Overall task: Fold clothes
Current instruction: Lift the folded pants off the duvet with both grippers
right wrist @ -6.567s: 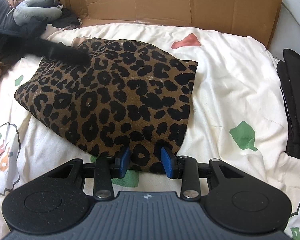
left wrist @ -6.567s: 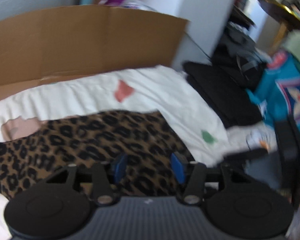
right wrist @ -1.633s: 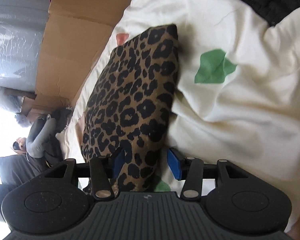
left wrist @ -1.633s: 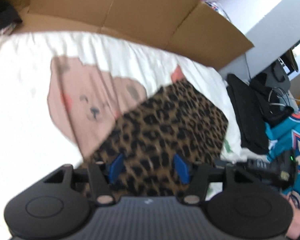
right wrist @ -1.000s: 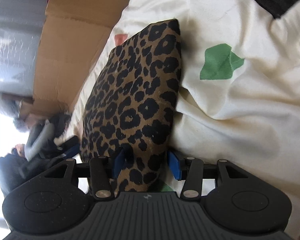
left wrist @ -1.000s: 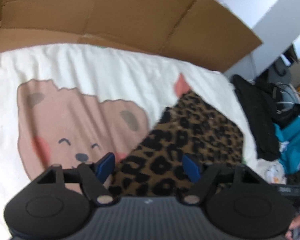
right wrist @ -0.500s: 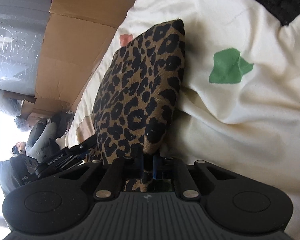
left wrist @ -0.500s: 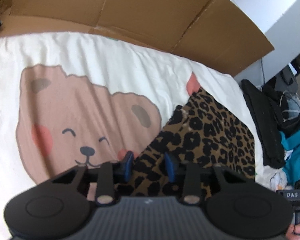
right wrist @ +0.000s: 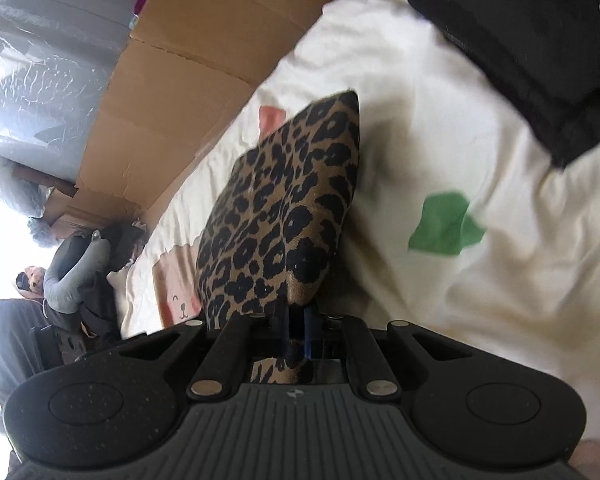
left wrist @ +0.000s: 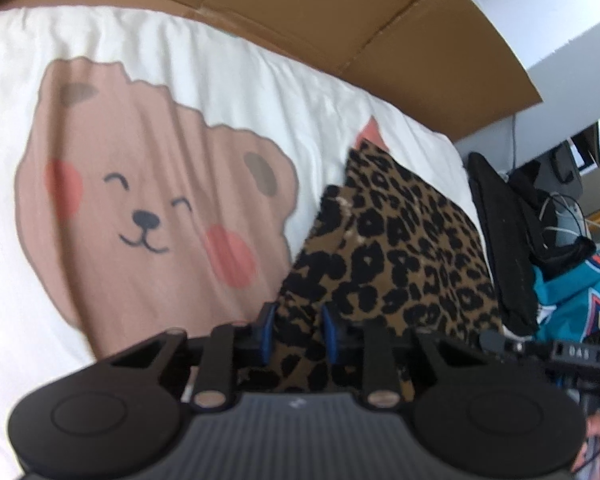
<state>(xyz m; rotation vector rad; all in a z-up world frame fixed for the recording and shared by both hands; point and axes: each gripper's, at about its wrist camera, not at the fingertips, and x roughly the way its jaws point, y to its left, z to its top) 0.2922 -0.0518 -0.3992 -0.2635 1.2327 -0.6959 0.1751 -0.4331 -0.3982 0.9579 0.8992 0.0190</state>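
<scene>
Leopard-print cloth [left wrist: 400, 248], soft and folded to a wedge, lies on the bed sheet [left wrist: 228, 80] (bear print). Left hand-held gripper [left wrist: 296, 330] is closing w/ a bunched corner between its pads; right hand-held gripper [right wrist: 296, 330] pinches another edge tight. Cardboard [left wrist: 340, 12] behind, blurry.

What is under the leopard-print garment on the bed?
Under the leopard-print garment lies the cream bedsheet with its bear print. What the sheet shows directly beneath it is hidden.
</scene>
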